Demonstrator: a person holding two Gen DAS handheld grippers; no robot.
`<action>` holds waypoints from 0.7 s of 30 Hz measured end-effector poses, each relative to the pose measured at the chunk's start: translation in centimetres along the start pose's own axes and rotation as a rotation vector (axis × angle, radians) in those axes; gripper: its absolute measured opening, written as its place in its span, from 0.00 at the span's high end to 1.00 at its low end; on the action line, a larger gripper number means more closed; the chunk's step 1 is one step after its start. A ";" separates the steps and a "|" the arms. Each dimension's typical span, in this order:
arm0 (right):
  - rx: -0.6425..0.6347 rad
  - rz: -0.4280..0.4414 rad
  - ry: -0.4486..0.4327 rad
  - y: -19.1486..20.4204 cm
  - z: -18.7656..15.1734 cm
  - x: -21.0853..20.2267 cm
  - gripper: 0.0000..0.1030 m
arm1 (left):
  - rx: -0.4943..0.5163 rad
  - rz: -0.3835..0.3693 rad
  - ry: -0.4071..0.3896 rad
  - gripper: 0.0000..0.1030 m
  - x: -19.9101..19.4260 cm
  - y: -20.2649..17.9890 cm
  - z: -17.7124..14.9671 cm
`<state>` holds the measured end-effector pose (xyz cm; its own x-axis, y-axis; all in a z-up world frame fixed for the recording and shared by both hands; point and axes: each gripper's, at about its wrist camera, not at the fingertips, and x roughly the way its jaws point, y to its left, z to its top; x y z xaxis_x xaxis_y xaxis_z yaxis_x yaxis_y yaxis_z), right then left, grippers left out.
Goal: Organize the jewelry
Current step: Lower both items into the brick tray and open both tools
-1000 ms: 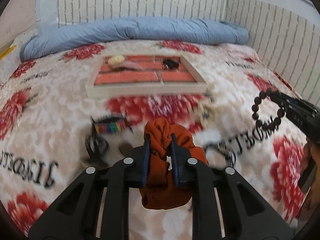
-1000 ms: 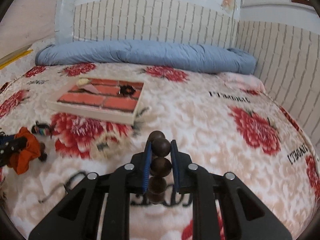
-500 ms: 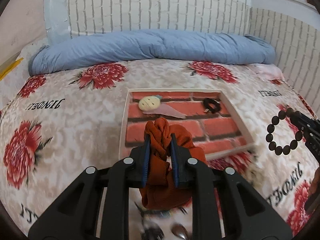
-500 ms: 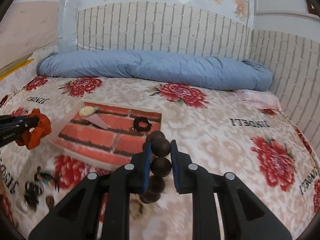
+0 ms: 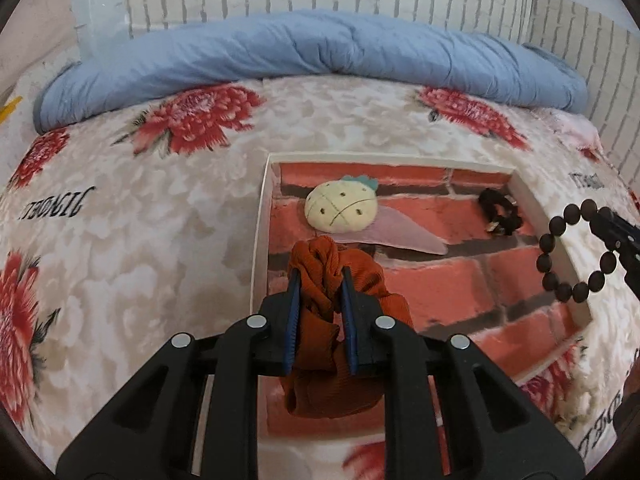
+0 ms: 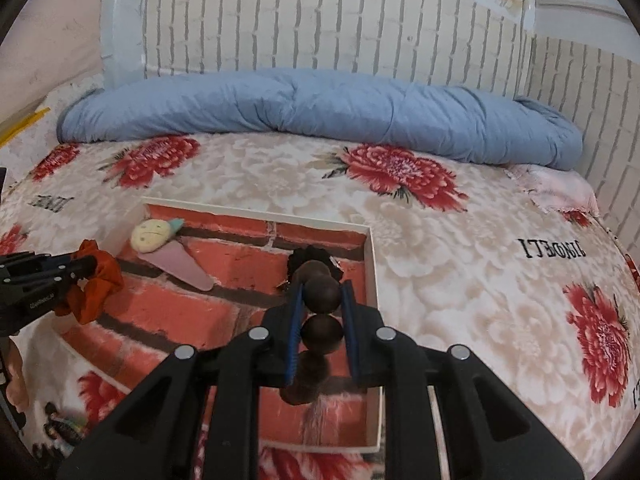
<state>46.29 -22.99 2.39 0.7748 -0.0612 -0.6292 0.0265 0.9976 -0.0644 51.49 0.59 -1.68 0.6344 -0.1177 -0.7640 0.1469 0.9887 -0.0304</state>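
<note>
My left gripper [image 5: 319, 276] is shut on an orange scrunchie [image 5: 338, 328] and holds it over the left part of the brick-patterned tray [image 5: 260, 216]. My right gripper [image 6: 320, 292] is shut on a dark wooden bead bracelet [image 6: 320, 330] above the tray's right side [image 6: 370, 264]. The bracelet also shows at the right of the left wrist view [image 5: 568, 256]. In the tray lie a pineapple-shaped hair clip [image 5: 342, 208] and a small black hair tie [image 5: 500, 212]. The scrunchie also shows at the left of the right wrist view [image 6: 96, 284].
The tray lies on a floral bedspread [image 5: 140, 220]. A rolled blue quilt [image 5: 312, 48] lies along the brick-pattern wall behind. Several small accessories [image 6: 60, 432] lie on the bed at the lower left of the right wrist view.
Both grippers have moved forward with their loads, from over the bedspread to above the tray. The tray now looks much closer in both views.
</note>
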 end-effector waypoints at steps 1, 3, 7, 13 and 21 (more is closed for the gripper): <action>0.000 0.001 0.012 0.0 0.0 0.8 0.81 | 0.016 0.007 0.009 0.83 0.8 0.0 0.2; 0.007 0.004 0.031 -0.3 0.1 1.9 0.81 | 0.034 0.019 0.020 0.83 1.8 0.0 0.5; 0.036 0.007 0.062 -1.4 0.0 3.8 0.81 | 0.037 0.015 0.047 0.82 3.5 0.4 1.1; -0.001 -0.003 0.107 -1.6 -0.6 5.8 0.81 | 0.063 0.040 0.058 0.80 4.7 0.0 1.3; -0.084 -0.034 0.172 0.2 -1.5 8.4 0.81 | 0.080 0.071 0.061 0.74 5.4 -0.3 1.5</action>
<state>51.80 -23.40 -4.07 0.6548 -0.1066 -0.7483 -0.0077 0.9890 -0.1477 56.03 -0.52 -4.84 0.5983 -0.0397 -0.8003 0.1647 0.9835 0.0744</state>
